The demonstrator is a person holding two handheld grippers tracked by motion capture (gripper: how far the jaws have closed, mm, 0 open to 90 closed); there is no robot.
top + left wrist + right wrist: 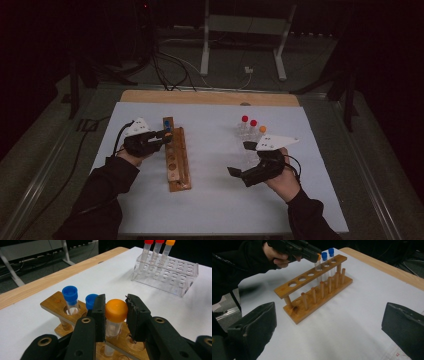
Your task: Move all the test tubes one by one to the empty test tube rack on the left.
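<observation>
A wooden tube rack [177, 160] lies left of centre on the white table cover. Two blue-capped tubes [70, 293] stand in its far holes. An orange-capped tube [116, 311] stands in the hole beside them, and my left gripper [116, 300] is shut on its cap, one pad on each side. From the right gripper view the left gripper [314, 256] reaches over the rack [312, 300] from the left. My right gripper [329, 327] is open with nothing between its jaws. It hovers over the cover right of centre [241, 158].
A clear plastic rack [175, 277] stands at the back right and holds two red-capped tubes [248, 121] and one orange-capped tube [262, 129]. Several holes at the near end of the wooden rack are vacant. A bare wooden strip [210, 96] marks the table's far edge.
</observation>
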